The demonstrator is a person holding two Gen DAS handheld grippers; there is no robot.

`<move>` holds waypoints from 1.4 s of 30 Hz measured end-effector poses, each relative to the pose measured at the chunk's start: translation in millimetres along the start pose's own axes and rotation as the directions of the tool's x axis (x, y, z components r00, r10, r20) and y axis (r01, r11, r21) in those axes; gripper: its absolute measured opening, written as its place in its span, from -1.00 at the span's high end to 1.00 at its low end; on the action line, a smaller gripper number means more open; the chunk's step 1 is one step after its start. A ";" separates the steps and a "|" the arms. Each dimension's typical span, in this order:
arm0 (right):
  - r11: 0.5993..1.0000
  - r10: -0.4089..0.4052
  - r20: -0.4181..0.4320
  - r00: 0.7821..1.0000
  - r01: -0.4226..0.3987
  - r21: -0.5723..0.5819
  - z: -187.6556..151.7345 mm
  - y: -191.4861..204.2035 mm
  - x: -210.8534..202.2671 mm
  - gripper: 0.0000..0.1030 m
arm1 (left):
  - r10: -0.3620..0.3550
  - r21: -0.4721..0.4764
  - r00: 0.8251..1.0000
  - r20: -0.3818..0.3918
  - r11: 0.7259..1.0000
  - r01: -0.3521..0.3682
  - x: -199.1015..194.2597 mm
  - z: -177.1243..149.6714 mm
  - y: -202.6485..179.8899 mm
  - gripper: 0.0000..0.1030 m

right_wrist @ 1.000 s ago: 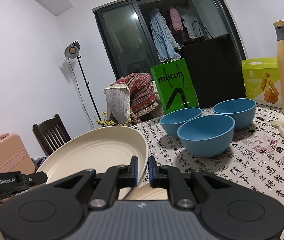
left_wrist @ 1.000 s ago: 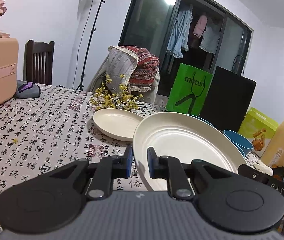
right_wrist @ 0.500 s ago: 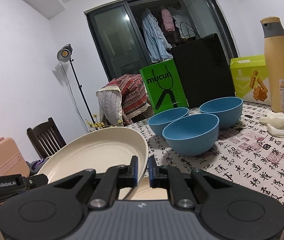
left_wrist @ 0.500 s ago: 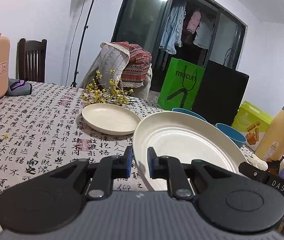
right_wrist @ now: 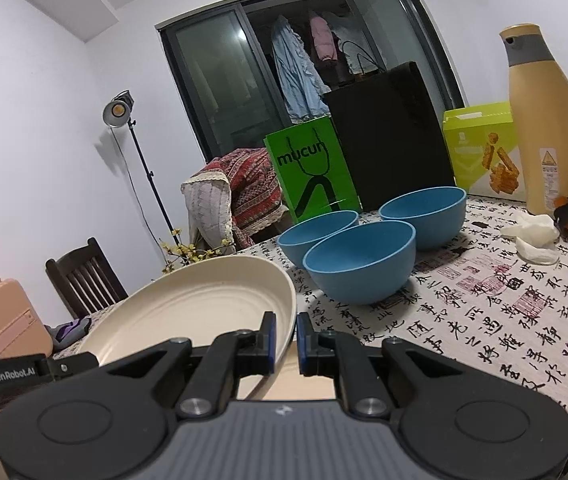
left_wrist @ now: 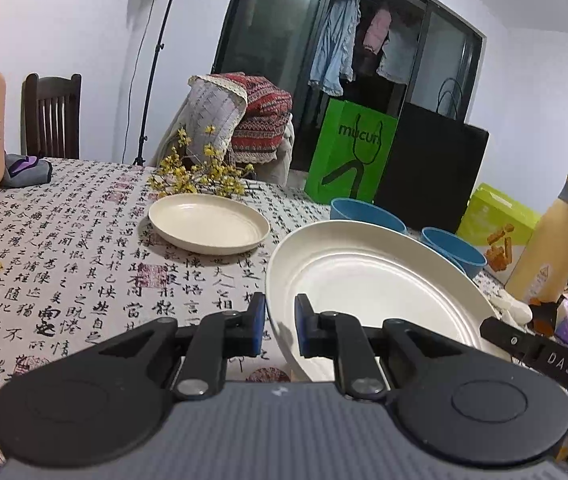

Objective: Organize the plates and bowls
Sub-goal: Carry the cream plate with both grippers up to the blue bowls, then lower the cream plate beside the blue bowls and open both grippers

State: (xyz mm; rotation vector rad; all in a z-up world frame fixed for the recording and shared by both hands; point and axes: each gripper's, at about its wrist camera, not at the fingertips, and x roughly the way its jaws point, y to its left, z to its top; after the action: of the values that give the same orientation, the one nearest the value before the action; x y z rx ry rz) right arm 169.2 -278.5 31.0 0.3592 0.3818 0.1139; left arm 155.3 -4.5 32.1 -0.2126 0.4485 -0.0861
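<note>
In the left wrist view, our left claw (left_wrist: 279,322) pinches the large cream plate (left_wrist: 368,280) by its rim, lifted above the surface (left_wrist: 64,240), nearer than the smaller cream plate (left_wrist: 209,223). In the right wrist view, our right claw (right_wrist: 285,337) clamps the plate's opposite rim, left of three blue bowls (right_wrist: 360,266).

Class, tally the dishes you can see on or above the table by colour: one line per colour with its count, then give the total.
Cream plates: 2, the held plate gripped at opposite rims by the left gripper and right gripper, and the far plate on the tablecloth.
Blue bowls: 3, the near bowl, left bowl and right bowl.
Total: 5
</note>
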 end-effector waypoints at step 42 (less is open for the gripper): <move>0.964 -0.182 -0.016 0.983 0.175 -0.202 -43.1 -19.6 19.0 0.80 | 0.113 0.286 0.992 -0.049 0.954 -0.095 42.3 -59.6 -52.5 0.69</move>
State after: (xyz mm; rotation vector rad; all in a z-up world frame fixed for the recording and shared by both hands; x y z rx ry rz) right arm 170.9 -279.6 -20.0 0.1228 0.4314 -0.0183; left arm 165.3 -72.1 -26.4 0.0963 0.5059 -0.0529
